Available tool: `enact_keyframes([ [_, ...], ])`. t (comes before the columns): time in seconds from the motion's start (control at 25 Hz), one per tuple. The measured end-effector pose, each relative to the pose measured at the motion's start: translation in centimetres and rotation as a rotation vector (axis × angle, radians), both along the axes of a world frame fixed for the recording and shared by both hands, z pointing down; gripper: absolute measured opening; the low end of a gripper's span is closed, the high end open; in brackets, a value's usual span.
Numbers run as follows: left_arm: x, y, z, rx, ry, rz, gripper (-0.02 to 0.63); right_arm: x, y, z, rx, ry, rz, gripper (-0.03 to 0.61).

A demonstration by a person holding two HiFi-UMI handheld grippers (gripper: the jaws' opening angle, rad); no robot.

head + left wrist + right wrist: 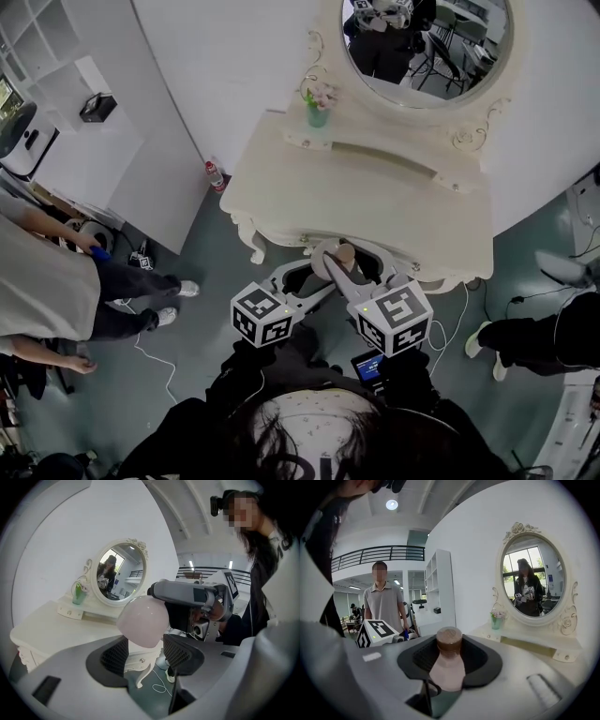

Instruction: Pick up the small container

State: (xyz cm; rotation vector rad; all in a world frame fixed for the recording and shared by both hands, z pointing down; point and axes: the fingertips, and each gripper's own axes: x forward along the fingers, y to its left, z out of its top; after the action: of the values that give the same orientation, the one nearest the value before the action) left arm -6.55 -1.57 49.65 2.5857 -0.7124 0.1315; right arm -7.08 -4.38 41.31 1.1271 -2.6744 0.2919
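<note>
Fingers of right gripper clamp the smooth pink, brown-capped small container; left gripper fingers gape at its domed base.

The small container sits in the right tongs, dressing table behind.

The small container has a smooth, matt, pale-pink body that looks like plastic, and a brown cap with a dull sheen. The fingers are matt black with finely ribbed, rubbery-looking pads. The table is painted cream, smooth and softly glossy. Its mirror is polished glass.
</note>
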Motion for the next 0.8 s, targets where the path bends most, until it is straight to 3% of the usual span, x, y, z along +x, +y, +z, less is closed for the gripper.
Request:
enact_keyframes([
  [0.44,6.3,6.9,-0.3,-0.015,-0.011,0.017,0.215,6.4,7.0,-0.3,-0.006,0.000,0.015,0.144],
  [0.8,9.2,13.4,0.8,-0.037,-0.029,0.043,0.216,9.5,13.2,0.9,-0.026,-0.017,0.041,0.144],
])
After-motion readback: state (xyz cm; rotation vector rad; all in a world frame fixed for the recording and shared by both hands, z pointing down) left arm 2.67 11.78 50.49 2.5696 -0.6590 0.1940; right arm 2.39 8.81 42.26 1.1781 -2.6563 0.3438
